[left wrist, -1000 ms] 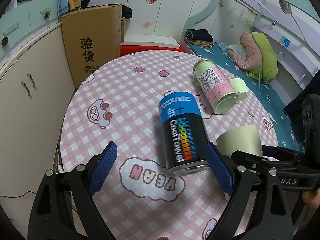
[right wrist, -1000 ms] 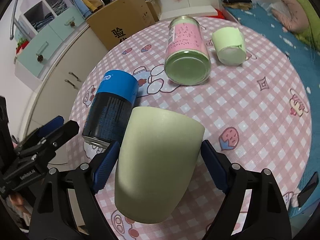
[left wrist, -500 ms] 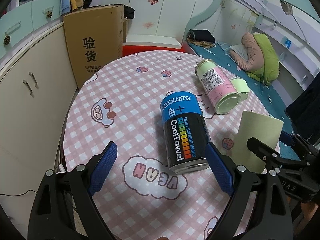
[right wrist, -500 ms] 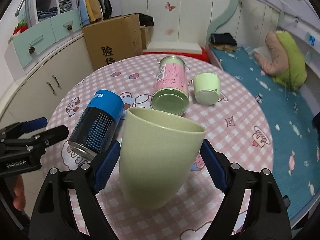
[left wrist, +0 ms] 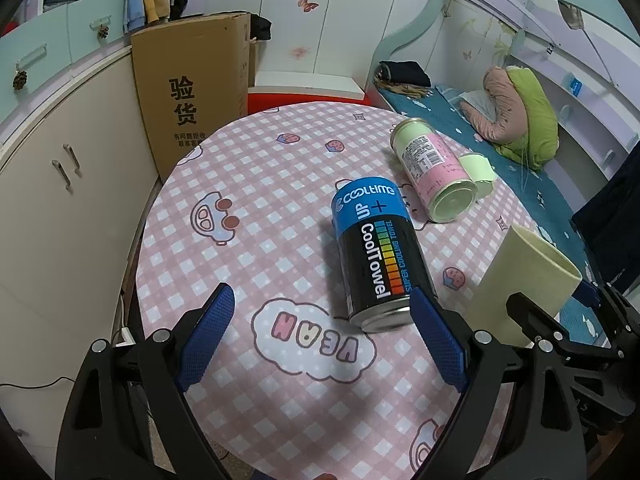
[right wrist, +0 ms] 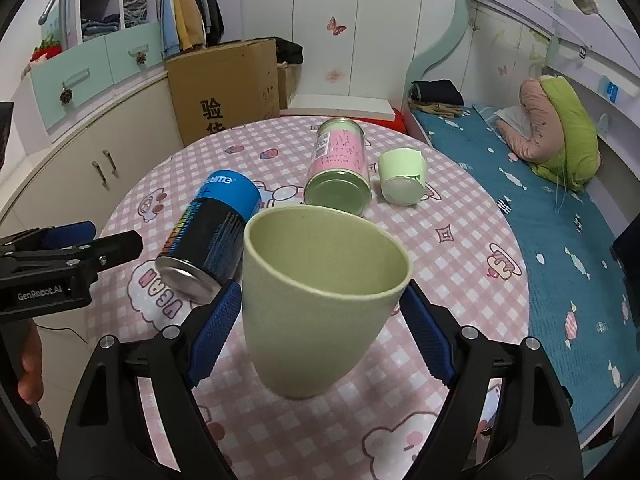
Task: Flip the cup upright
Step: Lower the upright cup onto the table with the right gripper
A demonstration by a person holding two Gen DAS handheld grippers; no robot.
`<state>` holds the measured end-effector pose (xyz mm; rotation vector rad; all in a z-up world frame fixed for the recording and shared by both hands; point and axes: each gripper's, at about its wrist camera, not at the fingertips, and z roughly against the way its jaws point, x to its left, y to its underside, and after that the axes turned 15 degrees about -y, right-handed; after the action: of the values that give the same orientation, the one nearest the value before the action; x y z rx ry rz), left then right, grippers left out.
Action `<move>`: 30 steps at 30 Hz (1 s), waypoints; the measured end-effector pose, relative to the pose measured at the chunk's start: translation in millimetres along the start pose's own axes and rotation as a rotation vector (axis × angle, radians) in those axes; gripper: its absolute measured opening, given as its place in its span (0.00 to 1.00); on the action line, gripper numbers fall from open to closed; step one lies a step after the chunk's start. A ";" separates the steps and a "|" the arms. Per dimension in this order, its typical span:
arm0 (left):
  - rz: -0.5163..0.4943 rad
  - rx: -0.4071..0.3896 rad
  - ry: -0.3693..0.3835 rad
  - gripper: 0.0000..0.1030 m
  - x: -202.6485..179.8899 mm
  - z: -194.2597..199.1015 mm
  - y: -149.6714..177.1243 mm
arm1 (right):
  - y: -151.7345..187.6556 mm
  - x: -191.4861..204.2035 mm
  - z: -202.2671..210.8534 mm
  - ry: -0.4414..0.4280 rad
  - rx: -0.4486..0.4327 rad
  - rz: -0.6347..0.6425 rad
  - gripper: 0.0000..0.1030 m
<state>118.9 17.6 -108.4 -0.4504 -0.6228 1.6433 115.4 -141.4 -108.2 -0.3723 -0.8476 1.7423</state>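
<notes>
both tools look alike: the left gripper (left wrist: 322,336) and the right gripper (right wrist: 320,330) have matte black, angular arms with triangular cut-outs at 7 and 5 o'clock of their own views. each finger carries a long blue pad (left wrist: 205,342) with a fine knurled grid texture. round silver screw heads (right wrist: 171,331) sit at the joints behind the pads. white "genrobot.ai" lettering (right wrist: 39,293) marks the left tool's black side at 9 o'clock of the right view. bare skin of the left hand (right wrist: 28,356) shows at 8 o'clock there.
</notes>
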 end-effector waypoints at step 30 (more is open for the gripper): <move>-0.011 -0.082 0.001 0.83 -0.7 50.8 17.5 | 11.5 20.0 59.4 -0.031 -0.094 -0.007 0.85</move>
<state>74.4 7.8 -79.9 -0.5064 -0.6925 1.6108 63.3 -145.5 -71.8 -0.4045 -0.9547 1.7095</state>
